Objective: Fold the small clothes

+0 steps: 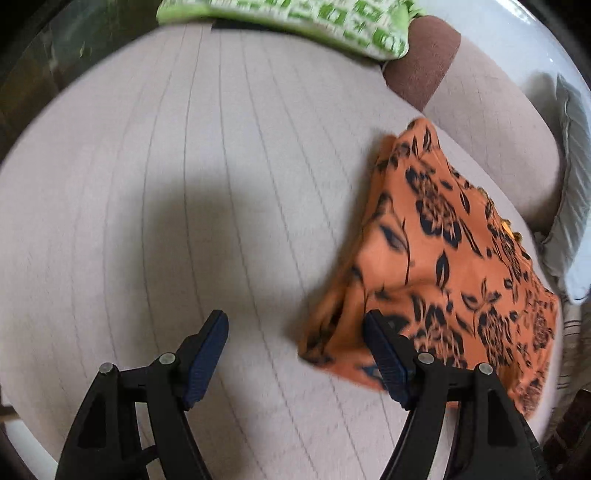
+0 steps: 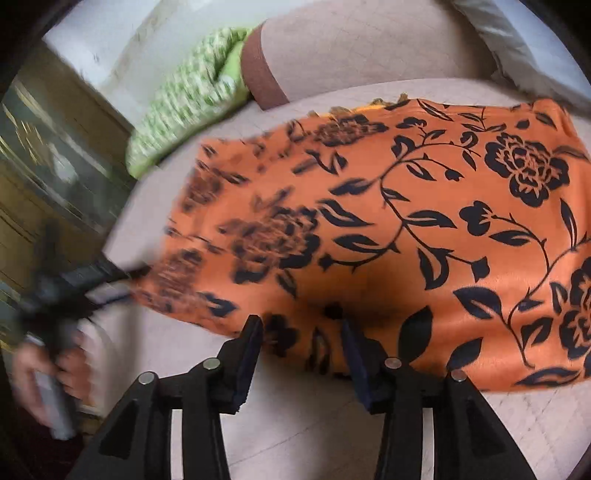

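An orange cloth with a black flower print (image 1: 439,258) lies folded on the pale beige sofa seat (image 1: 184,184). It fills most of the right wrist view (image 2: 388,229). My left gripper (image 1: 295,328) is open and empty, its right finger just over the cloth's near left corner. My right gripper (image 2: 303,332) is open, its jaws standing over the cloth's near edge without holding it. The left gripper and the hand that holds it show blurred at the left of the right wrist view (image 2: 74,288).
A green and white patterned pillow (image 1: 295,18) lies at the seat's far end, also seen in the right wrist view (image 2: 184,99). A brown sofa arm (image 1: 424,59) stands beside it. A grey cushion (image 1: 572,184) leans on the backrest. The seat's edge drops off at left.
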Available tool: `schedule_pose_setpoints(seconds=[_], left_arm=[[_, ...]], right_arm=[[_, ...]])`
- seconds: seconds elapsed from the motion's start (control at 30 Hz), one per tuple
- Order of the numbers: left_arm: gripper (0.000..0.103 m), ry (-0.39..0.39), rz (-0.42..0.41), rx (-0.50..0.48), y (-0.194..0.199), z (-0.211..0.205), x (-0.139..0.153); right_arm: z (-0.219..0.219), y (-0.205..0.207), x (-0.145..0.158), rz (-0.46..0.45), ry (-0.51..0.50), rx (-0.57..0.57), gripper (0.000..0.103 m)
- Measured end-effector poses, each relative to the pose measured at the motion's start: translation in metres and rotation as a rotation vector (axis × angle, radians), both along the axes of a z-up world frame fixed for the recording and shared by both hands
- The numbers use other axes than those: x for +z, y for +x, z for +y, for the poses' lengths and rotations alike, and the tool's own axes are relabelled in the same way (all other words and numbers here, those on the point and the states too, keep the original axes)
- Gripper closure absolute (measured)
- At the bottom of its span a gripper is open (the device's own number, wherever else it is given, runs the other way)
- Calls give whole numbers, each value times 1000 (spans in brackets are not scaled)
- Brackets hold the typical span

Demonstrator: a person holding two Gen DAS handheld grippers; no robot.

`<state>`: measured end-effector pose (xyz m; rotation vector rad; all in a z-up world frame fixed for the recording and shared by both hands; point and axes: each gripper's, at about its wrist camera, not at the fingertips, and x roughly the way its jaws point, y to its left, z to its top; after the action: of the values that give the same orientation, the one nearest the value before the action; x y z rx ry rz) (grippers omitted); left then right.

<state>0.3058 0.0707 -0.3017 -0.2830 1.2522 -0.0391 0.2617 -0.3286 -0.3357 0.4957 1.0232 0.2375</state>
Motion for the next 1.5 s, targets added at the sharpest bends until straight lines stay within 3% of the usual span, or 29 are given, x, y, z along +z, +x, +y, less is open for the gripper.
schedule_pose_setpoints(seconds=[0.13,0.23,0.3,0.5,0.57,0.63,0.77,0.87,0.97,1.0,1.03,1.07,1.1,1.13,1.17,1.23,1.33,1.5], left_arm=[[26,-153,77,-11,-27,-1,-11],[24,-185,83,-11,-45,-12,-10],[23,-211,90,-14,-49,-18,-13],[19,-261,109,24,-53,-36,-16],[15,-275,93,72,-43,-39,-14],[6,-293,96,104,-29,-45,-19],[1,-290,56,121,-6,-61,-24],[0,-313,12,137,12,-70,-25],[0,-367,-36,93,25,-80,-25],[4,-364,-48,90,28,-82,-24],[13,-354,-63,94,31,-84,-24],[20,-337,-70,98,33,-85,-24],[37,-313,-73,102,35,-85,-24],[63,-288,-79,107,34,-79,-23],[71,-272,-81,110,34,-76,-24],[76,-307,-72,113,30,-62,-27],[83,-332,-91,103,21,-51,-22],[85,-321,-146,55,9,-50,-5]], right_arm=[[-54,-35,8,-18,205,-186,45],[-93,-69,-7,31,421,-370,43],[-114,-91,-12,39,488,-460,41],[-157,-136,-34,95,560,-708,39],[-162,-132,-36,95,556,-723,39],[-164,-122,-34,89,521,-726,39],[-168,-101,-51,113,530,-741,38],[-167,-86,-52,54,521,-778,35],[-167,-73,-54,-3,512,-788,35],[-167,-67,-54,-28,500,-780,38],[-167,-64,-52,-38,490,-774,42],[-168,-62,-51,-44,482,-769,61],[-168,-58,-53,-32,465,-766,81],[-169,-58,-55,-12,452,-769,82],[-168,-57,-57,2,449,-779,84],[-165,-55,-53,-11,418,-773,85],[-154,-56,-30,-70,292,-732,87],[-137,-64,-7,-114,165,-699,89]])
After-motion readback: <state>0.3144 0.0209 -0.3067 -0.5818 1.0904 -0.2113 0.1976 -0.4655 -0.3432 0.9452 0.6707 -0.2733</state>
